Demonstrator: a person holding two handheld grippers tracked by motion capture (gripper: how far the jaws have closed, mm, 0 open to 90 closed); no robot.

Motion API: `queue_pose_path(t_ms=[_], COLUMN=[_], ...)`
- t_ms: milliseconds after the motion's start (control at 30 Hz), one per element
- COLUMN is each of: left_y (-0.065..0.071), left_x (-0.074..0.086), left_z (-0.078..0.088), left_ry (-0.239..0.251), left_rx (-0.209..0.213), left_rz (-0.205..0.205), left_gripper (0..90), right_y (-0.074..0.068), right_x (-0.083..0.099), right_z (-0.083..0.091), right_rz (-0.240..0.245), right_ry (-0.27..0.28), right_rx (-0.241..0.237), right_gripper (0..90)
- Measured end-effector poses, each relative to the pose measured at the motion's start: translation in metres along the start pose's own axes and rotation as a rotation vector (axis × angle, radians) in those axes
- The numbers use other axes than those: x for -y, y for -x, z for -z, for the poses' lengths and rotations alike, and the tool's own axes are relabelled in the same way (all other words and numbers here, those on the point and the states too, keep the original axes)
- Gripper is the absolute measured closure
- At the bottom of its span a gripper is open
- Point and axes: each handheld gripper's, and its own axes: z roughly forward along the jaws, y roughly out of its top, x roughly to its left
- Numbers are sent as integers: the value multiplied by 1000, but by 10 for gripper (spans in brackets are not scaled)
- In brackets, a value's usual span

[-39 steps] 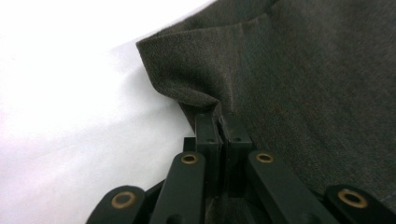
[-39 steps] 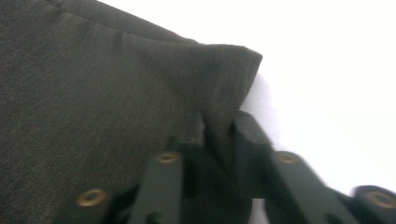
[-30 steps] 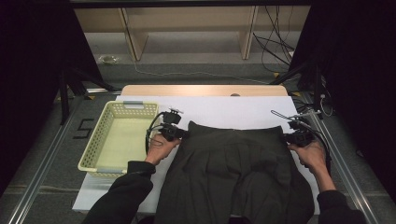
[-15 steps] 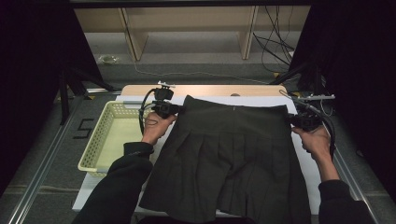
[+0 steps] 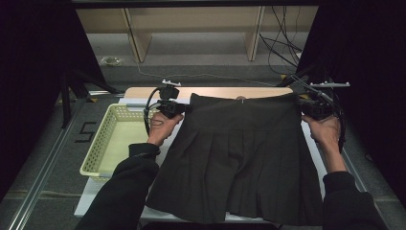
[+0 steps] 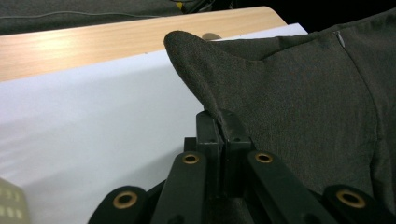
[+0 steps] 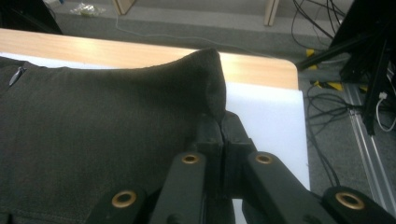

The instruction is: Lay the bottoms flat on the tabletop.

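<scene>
A number "5" [image 5: 83, 133] is marked on the floor at nine o'clock of the yellow basket [image 5: 107, 143]. The left hand-held gripper [image 5: 178, 109] is clenched on the dark pleated skirt [image 5: 239, 153] at its waistband corner, ten o'clock of the garment. The right hand-held gripper [image 5: 306, 108] is clamped on the opposite corner at two o'clock. The skirt lies spread flat across the white sheet [image 6: 93, 126] on the table [image 5: 215, 91], hem toward six o'clock.
</scene>
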Motion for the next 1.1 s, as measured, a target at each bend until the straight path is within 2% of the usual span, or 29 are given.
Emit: queue_pose_path(t_ms=[267, 700, 1000, 1100], left_y=[-4, -2, 0, 2], left_x=[-6, -15, -31, -27], left_z=[6, 10, 23, 19], left_ry=[26, 65, 102, 82], left_rx=[-16, -14, -19, -19], left_rz=[9, 8, 1, -9], left_gripper=[877, 874, 875, 875], right_y=[-10, -12, -13, -14], right_x=[-14, -29, -25, -24], right_z=[-1, -1, -8, -10], right_rz=[25, 26, 17, 20], right_ry=[19, 52, 40, 36], right_rx=[15, 48, 41, 50], right_gripper=[889, 887, 881, 884])
